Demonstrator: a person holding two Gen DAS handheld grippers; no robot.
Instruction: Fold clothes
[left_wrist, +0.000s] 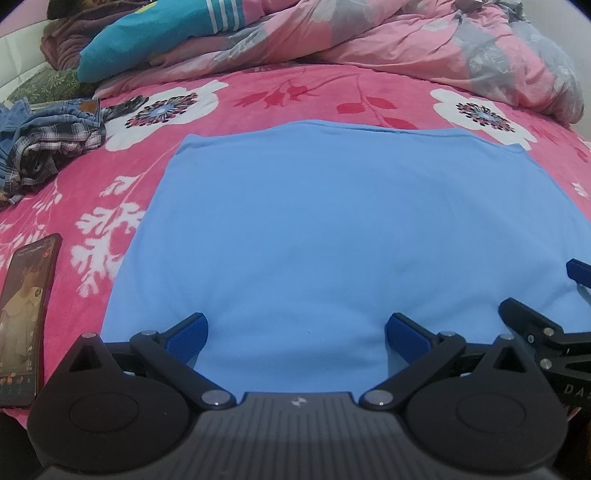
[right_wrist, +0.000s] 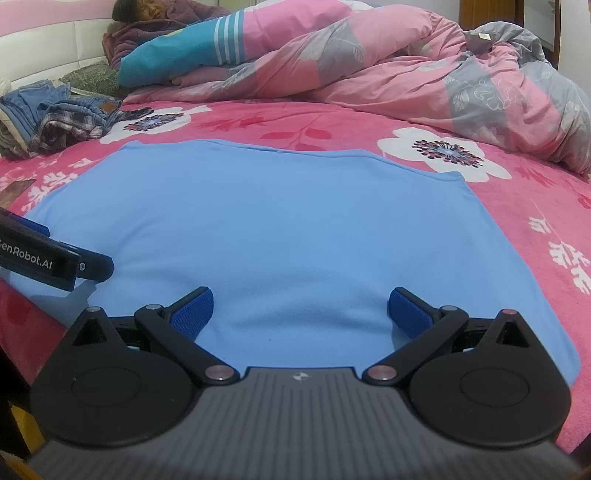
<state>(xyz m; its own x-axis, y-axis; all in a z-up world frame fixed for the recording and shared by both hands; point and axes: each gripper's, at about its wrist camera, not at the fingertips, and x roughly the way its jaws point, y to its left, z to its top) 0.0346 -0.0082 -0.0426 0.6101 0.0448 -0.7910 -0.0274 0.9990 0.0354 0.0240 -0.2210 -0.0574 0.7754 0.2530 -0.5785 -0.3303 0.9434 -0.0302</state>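
Both grippers hover over the near hem of the light blue garment (left_wrist: 332, 229), which lies flat mid-bed; that hem is hidden under their bodies. Left gripper (left_wrist: 296, 334) has its jaws spread wide, holding nothing; right gripper (right_wrist: 301, 308) likewise. Whether the blue pads (right_wrist: 194, 314) touch cloth is unclear. At nine o'clock lies a phone (left_wrist: 24, 317), cut off; at ten, crumpled plaid clothes (left_wrist: 48, 144); at twelve, a pink quilt (right_wrist: 388, 70).

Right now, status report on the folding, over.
Left claw open, right claw open, both empty. Blue garment flat on bed, unfolded further. Phone beside its left edge, clear.
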